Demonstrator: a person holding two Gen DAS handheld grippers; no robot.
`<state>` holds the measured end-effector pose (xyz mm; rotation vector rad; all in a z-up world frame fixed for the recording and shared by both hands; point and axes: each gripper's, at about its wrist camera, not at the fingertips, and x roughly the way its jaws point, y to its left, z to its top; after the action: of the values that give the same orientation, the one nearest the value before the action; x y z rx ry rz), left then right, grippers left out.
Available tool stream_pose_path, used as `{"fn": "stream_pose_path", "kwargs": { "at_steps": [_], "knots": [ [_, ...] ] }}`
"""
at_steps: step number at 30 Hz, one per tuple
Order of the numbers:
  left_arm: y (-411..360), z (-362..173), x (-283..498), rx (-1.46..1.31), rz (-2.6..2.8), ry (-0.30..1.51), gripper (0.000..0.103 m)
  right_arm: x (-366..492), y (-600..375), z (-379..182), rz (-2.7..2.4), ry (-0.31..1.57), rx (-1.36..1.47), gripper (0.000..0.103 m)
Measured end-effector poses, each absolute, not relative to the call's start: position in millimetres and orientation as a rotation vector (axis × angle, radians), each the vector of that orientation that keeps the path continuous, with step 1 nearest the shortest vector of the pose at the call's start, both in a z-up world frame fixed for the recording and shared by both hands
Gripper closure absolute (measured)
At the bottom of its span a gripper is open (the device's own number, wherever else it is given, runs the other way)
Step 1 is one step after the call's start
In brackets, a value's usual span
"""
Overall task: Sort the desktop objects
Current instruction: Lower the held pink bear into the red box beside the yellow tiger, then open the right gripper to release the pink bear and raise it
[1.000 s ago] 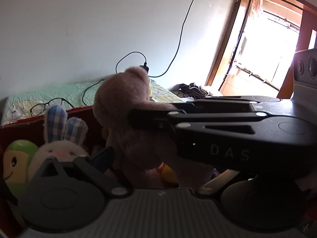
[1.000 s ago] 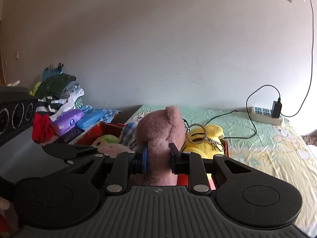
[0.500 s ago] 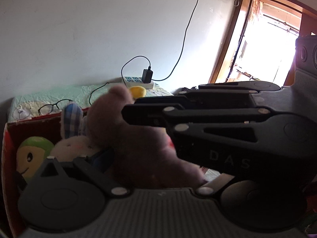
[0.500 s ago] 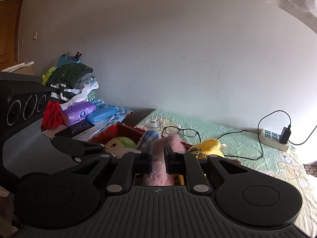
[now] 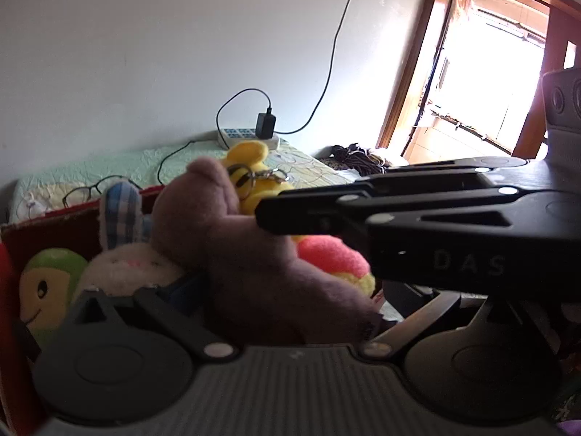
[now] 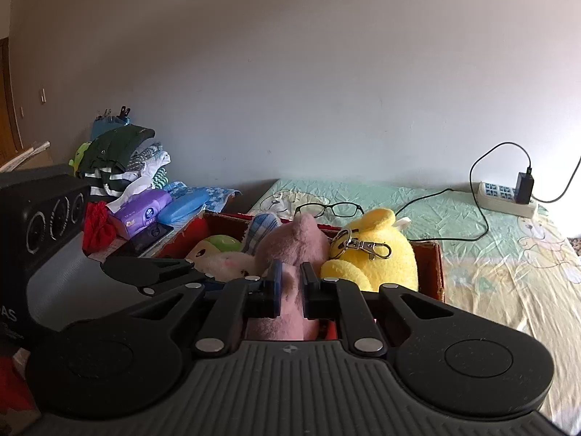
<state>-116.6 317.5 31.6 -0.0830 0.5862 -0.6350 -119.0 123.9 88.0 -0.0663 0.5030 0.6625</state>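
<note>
**Inspector:** Where the right gripper point(image 6: 289, 288) meets the pink plush bear point(image 6: 296, 247), its two fingers are pressed into the fabric from either side, a narrow fold of plush pinched between the pads. Confirm from your side.

**Assistant:** Confirmed. From the left wrist view the right gripper point(image 5: 276, 218) reaches in from the right and its tips sit against the bear point(image 5: 254, 254) at the neck. The bear lies inside the red box point(image 6: 434, 265), leaning over the other toys.

**Inspector:** And the left gripper?

**Assistant:** Its near finger point(image 5: 170, 316) shows beside the bear, low on the left; the other finger is hidden behind the right tool. I cannot tell whether it is open or closed.

**Inspector:** Contents of the box, relative to the bear.

**Assistant:** Touching the bear's left flank, a white rabbit point(image 5: 127, 265) with blue checked ears. Left of the rabbit, a green and yellow plush point(image 5: 47, 283). On the bear's right, a yellow plush point(image 6: 377, 254) carrying a metal key ring and clasp point(image 6: 363, 245), and below it in the left view a red and yellow plush point(image 5: 334, 261).

**Inspector:** Beyond the box?

**Assistant:** Behind the bear, on the green sheet point(image 6: 417, 200), black-rimmed glasses point(image 6: 330, 209). Further back and right, a white power strip point(image 6: 504, 200) with a black charger plugged in. Far left of the bear, a purple tissue pack point(image 6: 141, 210) and a pile of folded clothes point(image 6: 120, 156).
</note>
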Motion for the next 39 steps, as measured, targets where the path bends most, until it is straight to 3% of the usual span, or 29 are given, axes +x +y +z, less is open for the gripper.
{"fn": "stream_pose_path", "kwargs": {
  "at_steps": [12, 21, 34, 39],
  "knots": [
    [281, 34, -107, 0.052, -0.614, 0.575, 0.001, -91, 96, 60, 0.543, 0.662, 0.072, 0.095],
    [306, 38, -120, -0.001, -0.629, 0.596, 0.001, -123, 84, 85, 0.659, 0.562, 0.085, 0.092],
    [301, 36, -116, 0.075, -0.593, 0.607, 0.001, -85, 119, 56, 0.66, 0.714, 0.021, 0.094],
    [301, 33, -106, 0.061, -0.594, 0.619, 0.001, -84, 119, 48, 0.628, 0.667, 0.039, 0.095]
  ]
}}
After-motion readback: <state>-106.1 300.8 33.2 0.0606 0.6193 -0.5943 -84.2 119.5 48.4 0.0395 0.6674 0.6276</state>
